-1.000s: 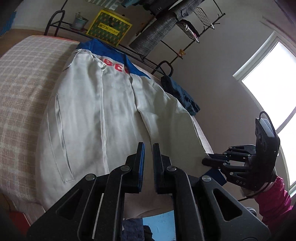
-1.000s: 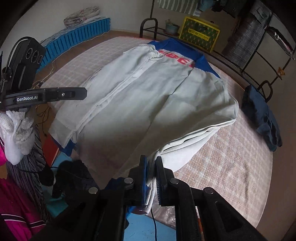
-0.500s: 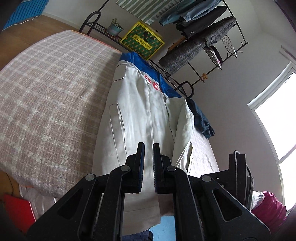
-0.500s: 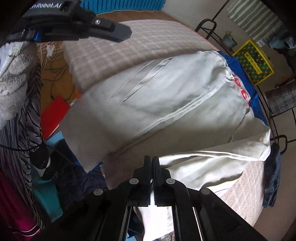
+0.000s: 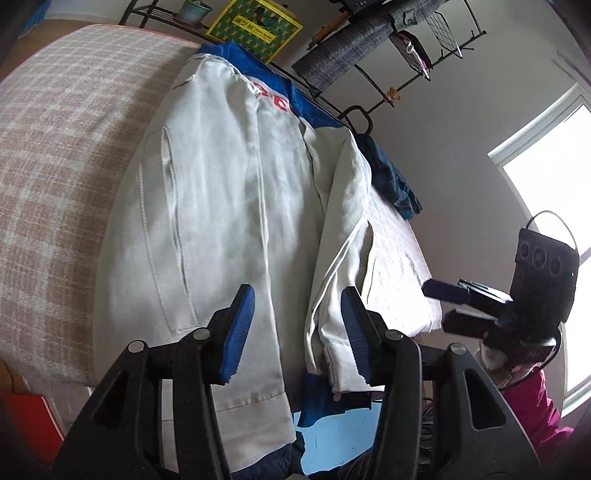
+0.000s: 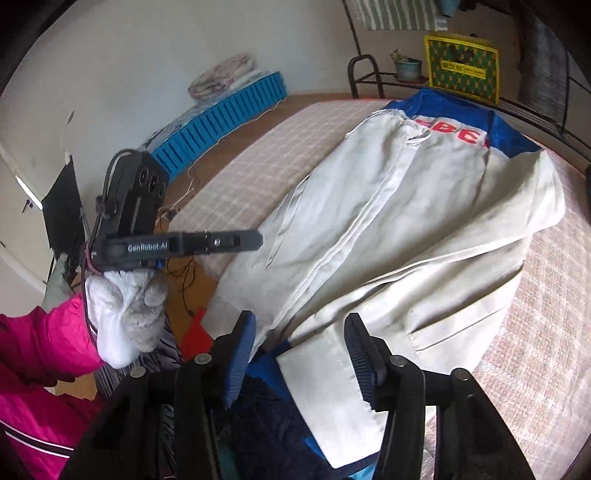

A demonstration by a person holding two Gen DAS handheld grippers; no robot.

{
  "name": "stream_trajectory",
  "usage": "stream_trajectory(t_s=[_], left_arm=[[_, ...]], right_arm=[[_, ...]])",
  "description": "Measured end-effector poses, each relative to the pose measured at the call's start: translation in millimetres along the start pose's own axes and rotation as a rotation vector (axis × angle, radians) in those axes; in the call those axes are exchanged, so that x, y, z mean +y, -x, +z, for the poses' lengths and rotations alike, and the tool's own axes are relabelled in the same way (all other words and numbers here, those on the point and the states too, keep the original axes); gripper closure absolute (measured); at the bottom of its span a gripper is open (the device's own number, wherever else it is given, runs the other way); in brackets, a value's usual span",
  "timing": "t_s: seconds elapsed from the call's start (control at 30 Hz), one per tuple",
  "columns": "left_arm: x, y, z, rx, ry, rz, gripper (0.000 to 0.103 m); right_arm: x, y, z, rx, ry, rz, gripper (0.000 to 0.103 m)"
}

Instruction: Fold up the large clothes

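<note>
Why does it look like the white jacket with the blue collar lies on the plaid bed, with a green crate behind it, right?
Nearly. The white jacket with the blue collar does lie on the plaid bed, but the crate behind it is yellow, as the right wrist view shows.

Seen upper centre: yellow-green crate (image 5: 254,26) and potted plant (image 5: 193,8) on black rack. Lay at right: dark blue garment (image 5: 392,176) on checked bedcover (image 5: 62,147).

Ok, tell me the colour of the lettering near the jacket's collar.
Red lettering, on the white jacket just below the blue collar; the right wrist view shows it best.
</note>
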State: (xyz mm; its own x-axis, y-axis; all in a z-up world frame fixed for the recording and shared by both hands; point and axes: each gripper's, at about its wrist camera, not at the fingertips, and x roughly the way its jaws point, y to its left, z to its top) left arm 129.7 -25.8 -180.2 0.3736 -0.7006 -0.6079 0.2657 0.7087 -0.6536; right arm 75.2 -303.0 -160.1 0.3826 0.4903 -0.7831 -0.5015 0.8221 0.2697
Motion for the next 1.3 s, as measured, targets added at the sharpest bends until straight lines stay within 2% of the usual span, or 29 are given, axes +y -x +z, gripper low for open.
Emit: stream_trajectory(t_s=[0.13,0.23,0.4,0.57,0.6,0.67,0.73,0.9,1.0,1.17,1.2,1.23,1.3], left_arm=[[-23.9,-34.1,-6.0,0.086,-0.086,0.034,0.044],[-32.2,-52.3,-7.9,0.119,-0.132,0.066,0.044],[-31.8,-68.4,-10.9,0.159,-0.146,0.05,0.044],[-31.9,-75.5,-12.3,0.181,-0.153,0.031,0.045],[-32.6,-76.7,-12.4,0.187,-0.155,0.025,0.047],[-33.5,-80.8,-13.6,0.212,-0.16,0.014,0.06],[-35.3,-83.9,-16.1,0.224,-0.168,0.008,0.063],[-38.4,-90.9,-19.3,0.252,-0.193,0.005,0.092],[-37.0,-90.8,-20.4,0.256,-0.18,-0.019,0.097],[-38.3,-89.2,-26.5,0.255,-0.172,-0.042,0.099],[-38.4,-88.4,-28.2,0.256,-0.172,-0.046,0.099],[-39.5,-86.2,-30.9,0.255,-0.173,-0.051,0.1],[-40.6,-82.1,-35.9,0.255,-0.174,-0.062,0.1]], right_arm=[[-66.0,16.3,-0.2,-0.084,-0.195,-0.043,0.044],[-115.0,21.1,1.5,-0.157,-0.327,-0.064,0.036],[-185.3,19.1,9.1,-0.266,-0.516,-0.079,0.029],[-237.9,10.0,26.6,-0.332,-0.63,-0.071,0.029],[-249.1,5.8,32.8,-0.342,-0.653,-0.058,0.028],[-269.1,-3.4,38.4,-0.361,-0.704,-0.032,0.028],[-287.3,-14.0,42.4,-0.38,-0.755,-0.018,0.028],[-325.0,-45.7,52.9,-0.426,-0.888,0.052,0.028],[-340.0,-63.3,60.3,-0.462,-0.95,0.108,0.03],[-353.2,-76.5,83.4,-0.535,-0.983,0.166,0.031],[-354.0,-79.1,87.4,-0.541,-0.987,0.189,0.035],[-353.8,-81.8,92.0,-0.538,-0.989,0.207,0.052],[-348.2,-82.0,104.9,-0.52,-0.959,0.183,0.075]])
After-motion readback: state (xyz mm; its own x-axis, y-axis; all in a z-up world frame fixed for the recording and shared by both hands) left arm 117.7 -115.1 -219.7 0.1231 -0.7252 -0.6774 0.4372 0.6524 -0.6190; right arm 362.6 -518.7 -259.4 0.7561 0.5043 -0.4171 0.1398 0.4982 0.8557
